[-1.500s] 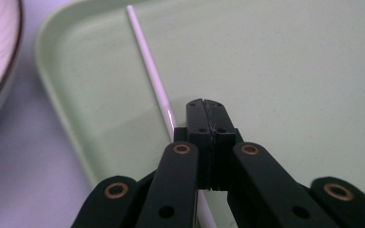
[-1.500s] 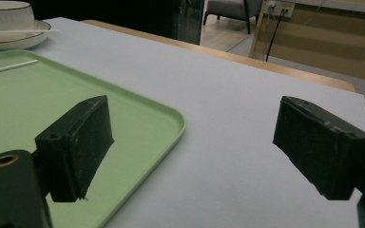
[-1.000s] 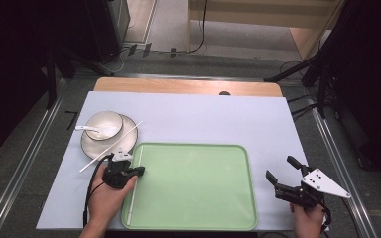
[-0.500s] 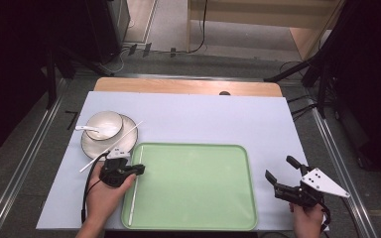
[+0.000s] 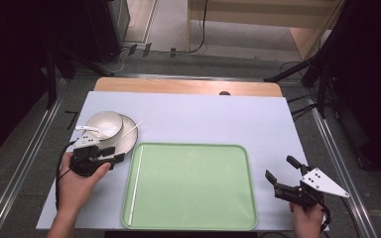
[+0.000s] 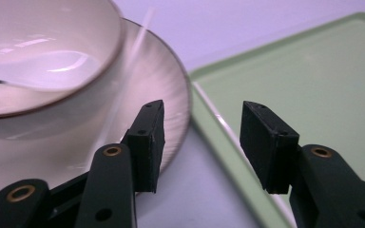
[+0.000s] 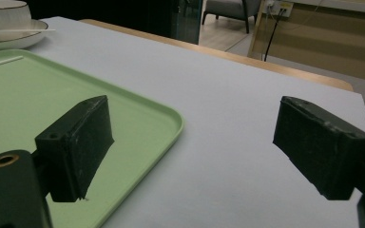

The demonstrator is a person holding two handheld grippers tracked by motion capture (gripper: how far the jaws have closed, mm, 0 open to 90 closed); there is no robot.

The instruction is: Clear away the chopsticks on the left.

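Observation:
A green tray (image 5: 193,218) lies mid-table, with a white chopstick (image 5: 134,188) flat inside it along its left rim. Beyond the tray's left corner, a white bowl (image 5: 105,122) holding a spoon (image 5: 89,130) sits on a white plate (image 5: 126,140), and a second chopstick (image 5: 133,129) rests across the plate. My left gripper (image 5: 114,153) hovers at the plate's near edge. Its jaws have just been opening and nothing is between them (image 6: 202,114). Right of the tray, my right gripper (image 5: 280,167) is open and empty above the mat (image 7: 195,114).
A pale lilac mat (image 5: 203,119) covers the table, with a strip of bare wood (image 5: 188,87) along its far edge. Metal rails run down both sides. Dark stands and cables sit on the floor beyond.
The left gripper moved up and left, from the tray's corner towards the plate, and its jaws opened. The chopstick sticking out to its left is gone from there. The right gripper stayed put.

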